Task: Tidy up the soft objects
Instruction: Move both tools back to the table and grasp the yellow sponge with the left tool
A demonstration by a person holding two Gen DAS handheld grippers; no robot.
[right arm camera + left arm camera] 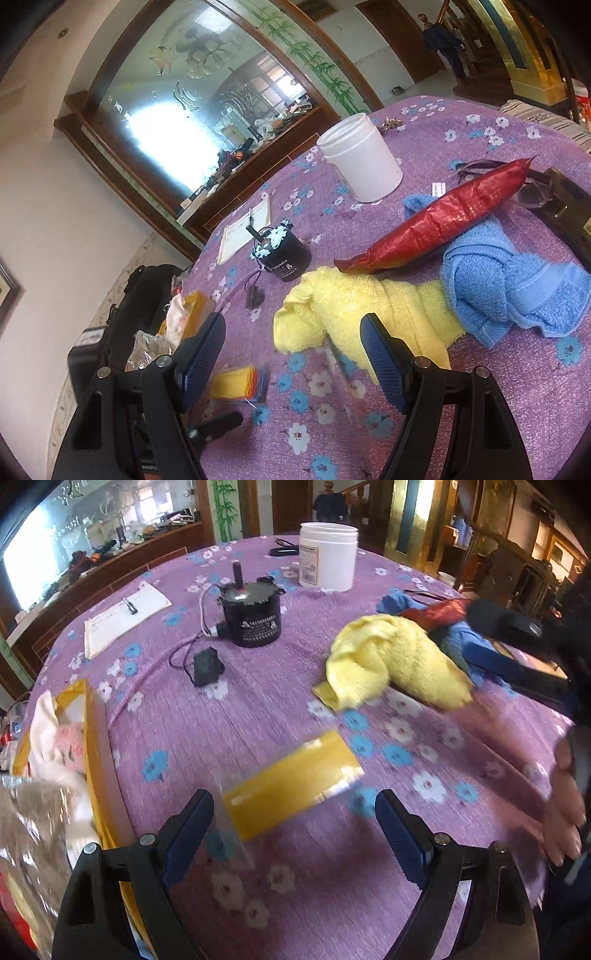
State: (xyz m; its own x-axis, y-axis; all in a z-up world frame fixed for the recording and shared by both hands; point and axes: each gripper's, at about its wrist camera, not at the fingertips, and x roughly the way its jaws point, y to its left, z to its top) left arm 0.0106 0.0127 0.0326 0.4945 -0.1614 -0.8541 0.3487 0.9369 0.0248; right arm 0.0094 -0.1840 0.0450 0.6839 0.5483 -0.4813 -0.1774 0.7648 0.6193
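The yellow towel (369, 314) was seen crumpled at centre frame in the right wrist view, its long axis run left to right, just beyond the right gripper (291, 358), whose jaws were spread and empty. The left gripper (295, 834), likewise spread, was judged farther off, over a yellow packet (291, 779).

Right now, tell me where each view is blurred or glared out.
Left wrist view: motion smear on the yellow packet and the hand; the window at upper left is blown out. Right wrist view: mostly sharp; the mirror glares white.
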